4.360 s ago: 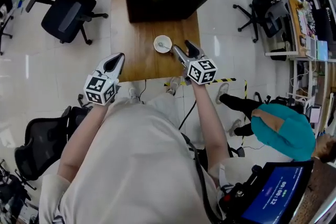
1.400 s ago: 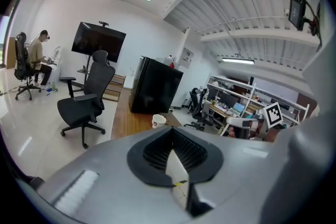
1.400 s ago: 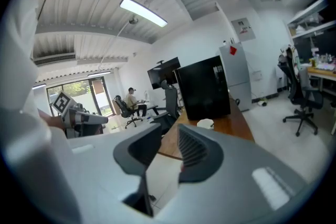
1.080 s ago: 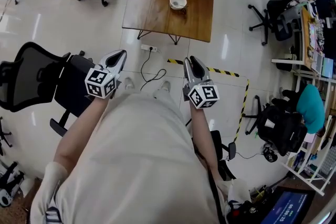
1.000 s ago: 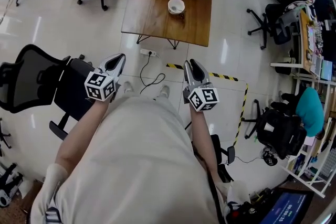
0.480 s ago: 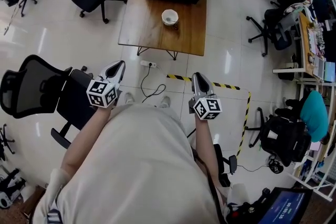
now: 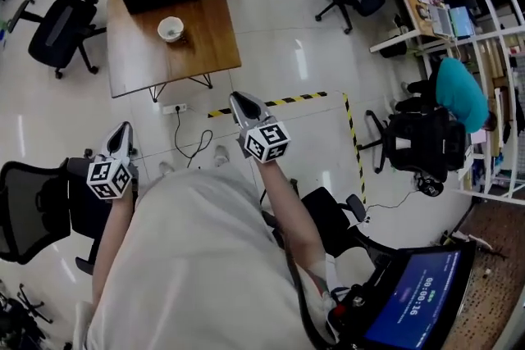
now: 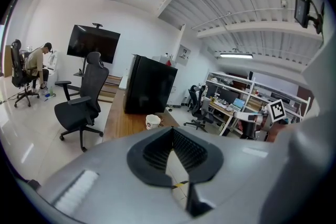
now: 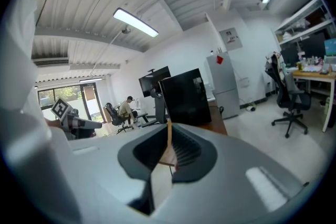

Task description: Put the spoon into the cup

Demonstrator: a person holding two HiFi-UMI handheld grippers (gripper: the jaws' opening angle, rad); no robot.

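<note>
Jaws clenched empty: left gripper [image 7: 123, 130], right gripper [image 7: 239, 100]; cup [image 7: 171, 29] on table [image 7: 207, 47] (spoon's axis unreadable)

Head cam sat above the person, facing steeply down over torso & floor; the table [image 7: 205, 37] lay well off, upper left. Left gripper [image 7: 121, 134] cam looked roughly level along its jaws twd that same table, w/ cup [image 8: 153, 121] & black box [image 8: 149, 92] far off. Right gripper [image 7: 239, 102] cam faced that box too. Each gripper cam caught the other gripper at its edge.

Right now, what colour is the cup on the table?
The cup is white; the head view shows it best.
</note>
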